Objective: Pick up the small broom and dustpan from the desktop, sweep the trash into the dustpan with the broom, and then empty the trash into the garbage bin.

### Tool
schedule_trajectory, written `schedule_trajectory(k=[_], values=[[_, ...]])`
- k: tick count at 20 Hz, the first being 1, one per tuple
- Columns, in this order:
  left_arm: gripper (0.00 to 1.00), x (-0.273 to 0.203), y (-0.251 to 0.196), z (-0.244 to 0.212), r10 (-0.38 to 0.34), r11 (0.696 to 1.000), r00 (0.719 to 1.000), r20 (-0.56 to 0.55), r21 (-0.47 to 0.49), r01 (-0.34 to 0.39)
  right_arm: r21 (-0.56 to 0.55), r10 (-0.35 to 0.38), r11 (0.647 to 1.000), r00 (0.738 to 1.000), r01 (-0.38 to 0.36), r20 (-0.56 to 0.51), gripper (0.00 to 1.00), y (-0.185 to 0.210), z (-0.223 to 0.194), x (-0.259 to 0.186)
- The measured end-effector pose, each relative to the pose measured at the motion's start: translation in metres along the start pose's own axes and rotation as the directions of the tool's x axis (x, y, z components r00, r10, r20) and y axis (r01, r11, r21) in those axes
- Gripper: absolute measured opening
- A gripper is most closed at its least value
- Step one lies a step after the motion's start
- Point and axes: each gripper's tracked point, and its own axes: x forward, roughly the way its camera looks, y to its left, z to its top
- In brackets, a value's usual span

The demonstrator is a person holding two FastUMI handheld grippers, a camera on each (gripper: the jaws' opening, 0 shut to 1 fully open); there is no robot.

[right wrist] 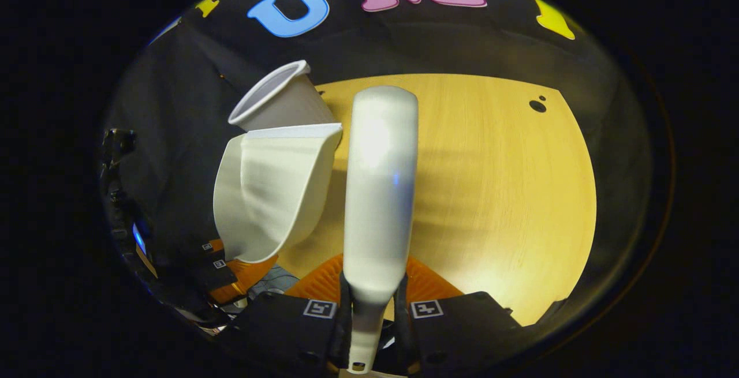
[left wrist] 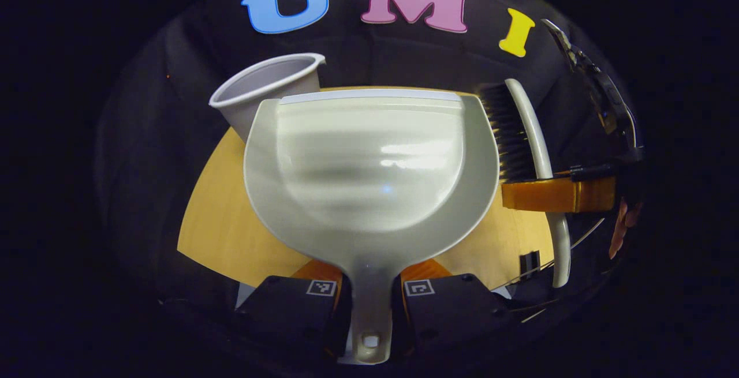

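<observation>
Bin (left wrist: 271, 92), upper left of the left gripper view, sits at the table (left wrist: 225, 234) edge, tilted. Dustpan (left wrist: 369, 164), centre frame, has its lip at the bin's mouth, probably for tipping; left gripper (left wrist: 369, 303) pinches its handle. Broom (left wrist: 528, 153), right, held aside. In the right gripper view, right gripper (right wrist: 372, 309) clamps the broom handle.

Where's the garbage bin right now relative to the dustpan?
In the left gripper view the garbage bin sits at upper left, at the table's far-left edge, behind the dustpan held in the left claw.
</observation>
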Motion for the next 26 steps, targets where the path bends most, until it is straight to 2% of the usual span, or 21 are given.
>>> schedule_trajectory(k=[2, 3, 6, 7, 8, 11, 13, 17, 19, 20, 26], values=[[0.27, 0.0, -0.002, -0.004, -0.026, 0.999, 0.995, -0.101, -0.033, 0.023, 0.044, -0.031, 0.998, 0.997, 0.034, -0.076, 0.29, -0.012, -0.015, 0.022], [0.27, -0.004, -0.001, -0.002, -0.036, 0.998, 0.989, -0.143, -0.054, 0.029, 0.073, -0.042, 0.996, 0.994, 0.05, -0.103, 0.32, -0.016, -0.021, 0.032], [0.27, -0.016, 0.009, 0.003, -0.034, 0.996, 0.973, -0.228, -0.086, 0.014, 0.094, -0.113, 0.987, 0.974, 0.133, -0.194, 0.33, -0.042, -0.042, 0.056], [0.27, -0.016, 0.007, 0.007, -0.043, 0.995, 0.969, -0.244, -0.097, 0.019, 0.091, -0.132, 0.984, 0.968, 0.154, -0.216, 0.29, -0.049, -0.048, 0.065], [0.27, -0.018, 0.004, 0.012, -0.053, 0.994, 0.965, -0.258, -0.105, 0.027, 0.089, -0.143, 0.982, 0.96, 0.169, -0.24, 0.33, -0.053, -0.052, 0.07], [0.27, -0.024, 0.0, 0.025, -0.043, 0.998, 0.959, -0.28, -0.065, 0.026, 0.097, -0.173, 0.974, 0.944, 0.207, -0.28, 0.35, -0.065, -0.061, 0.088], [0.27, -0.024, -0.003, 0.028, -0.033, 0.999, 0.954, -0.299, -0.051, 0.019, 0.088, -0.194, 0.969, 0.934, 0.23, -0.301, 0.3, -0.071, -0.068, 0.096], [0.27, -0.02, -0.001, 0.034, -0.024, 0.999, 0.945, -0.326, -0.049, 0.008, 0.057, -0.245, 0.959, 0.912, 0.278, -0.328, 0.36, -0.087, -0.081, 0.105], [0.27, -0.016, -0.005, 0.034, -0.007, 1.0, 0.942, -0.336, -0.027, -0.003, 0.067, -0.254, 0.953, 0.902, 0.295, -0.348, 0.3, -0.093, -0.091, 0.109], [0.27, -0.013, -0.009, 0.034, -0.008, 1.0, 0.94, -0.341, -0.021, 0.001, 0.071, -0.257, 0.951, 0.9, 0.3, -0.353, 0.33, -0.093, -0.093, 0.11], [0.27, -0.011, -0.014, 0.03, -0.036, 0.999, 0.921, -0.387, -0.03, 0.026, 0.072, -0.267, 0.947, 0.893, 0.312, -0.362, 0.33, -0.1, -0.095, 0.115]])
